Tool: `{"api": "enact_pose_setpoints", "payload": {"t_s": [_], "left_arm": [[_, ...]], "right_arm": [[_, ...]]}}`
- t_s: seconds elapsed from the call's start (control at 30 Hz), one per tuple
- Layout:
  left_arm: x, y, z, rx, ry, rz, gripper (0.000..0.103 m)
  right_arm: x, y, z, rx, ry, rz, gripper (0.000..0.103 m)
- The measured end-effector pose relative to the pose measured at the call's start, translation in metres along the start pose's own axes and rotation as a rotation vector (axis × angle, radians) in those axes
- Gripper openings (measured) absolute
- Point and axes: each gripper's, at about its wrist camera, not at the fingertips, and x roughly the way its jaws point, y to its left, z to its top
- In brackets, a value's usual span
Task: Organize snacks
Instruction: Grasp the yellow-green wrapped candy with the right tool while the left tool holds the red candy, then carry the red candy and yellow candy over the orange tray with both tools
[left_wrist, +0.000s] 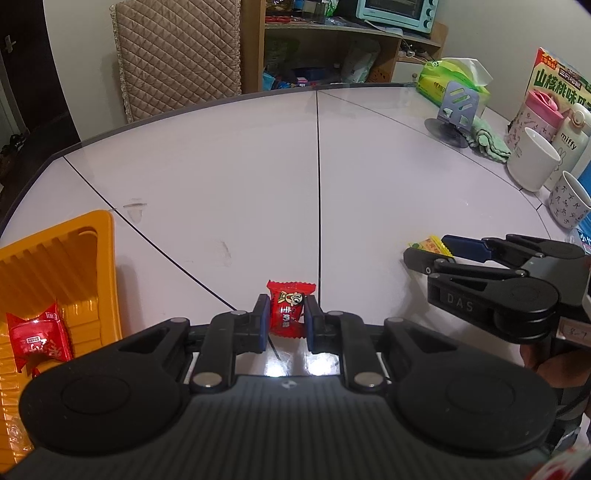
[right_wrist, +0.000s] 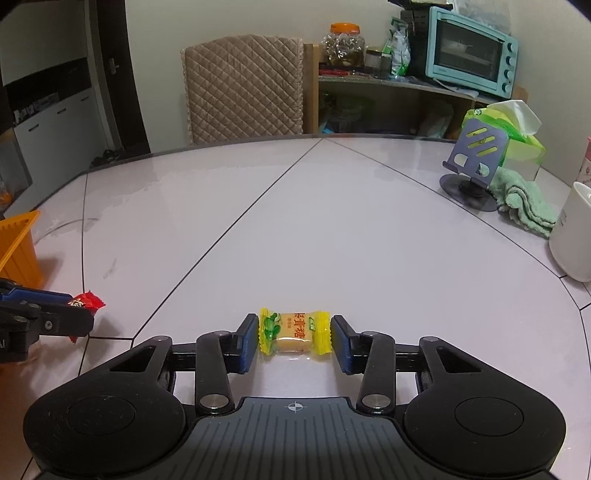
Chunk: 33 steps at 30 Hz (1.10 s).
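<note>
Left tongs (left_wrist: 286, 319) clamped on red candy (left_wrist: 289, 308); right tongs (right_wrist: 294, 341) part-open, straddling yellow candy (right_wrist: 293, 331).

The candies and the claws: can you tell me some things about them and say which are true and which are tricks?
1. The left claw is squeezing a red candy. True.
2. The yellow candy sits between the right claw's fingers. True, with the wrapper ends at the pads; I cannot tell whether they press it yet.
3. The orange tray has nothing in it. False: another red candy already lies inside.
4. The yellow candy is inside the white mug. False: it lies on the table, far from the mug.
5. A green cloth lies beside the phone stand. True.
</note>
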Motion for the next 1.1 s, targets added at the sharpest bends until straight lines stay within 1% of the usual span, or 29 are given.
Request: {"api": "enact_pose_setpoints", "payload": {"t_s": [0.07,0.1,0.2,0.4,0.8,0.9,0.97,1.1], "left_arm": [[0.001,-0.001,-0.001,0.002,0.002,0.000,0.017],[0.001,-0.001,-0.001,0.002,0.003,0.000,0.017],[0.001,-0.002,-0.001,0.003,0.004,-0.002,0.017],[-0.001,-0.002,-0.002,0.006,0.002,-0.002,0.017],[-0.006,-0.005,-0.004,0.012,0.001,-0.001,0.017],[-0.010,-0.007,-0.006,0.014,-0.001,-0.001,0.017],[-0.013,-0.009,-0.008,0.013,-0.002,-0.003,0.017],[-0.019,-0.012,-0.013,0.013,-0.006,-0.007,0.017]], "right_arm": [[-0.001,-0.001,0.000,-0.003,-0.001,-0.002,0.039],[-0.002,-0.001,0.001,0.001,0.000,-0.003,0.035],[-0.003,-0.007,0.002,0.033,0.007,0.013,0.032],[-0.006,-0.005,0.002,0.028,0.007,0.017,0.028],[-0.015,-0.001,-0.005,0.005,0.018,0.032,0.025],[-0.019,0.000,-0.008,0.007,0.022,0.036,0.025],[-0.024,0.000,-0.009,0.004,0.017,0.040,0.022],[-0.029,0.000,-0.012,0.008,0.035,0.047,0.022]]}}
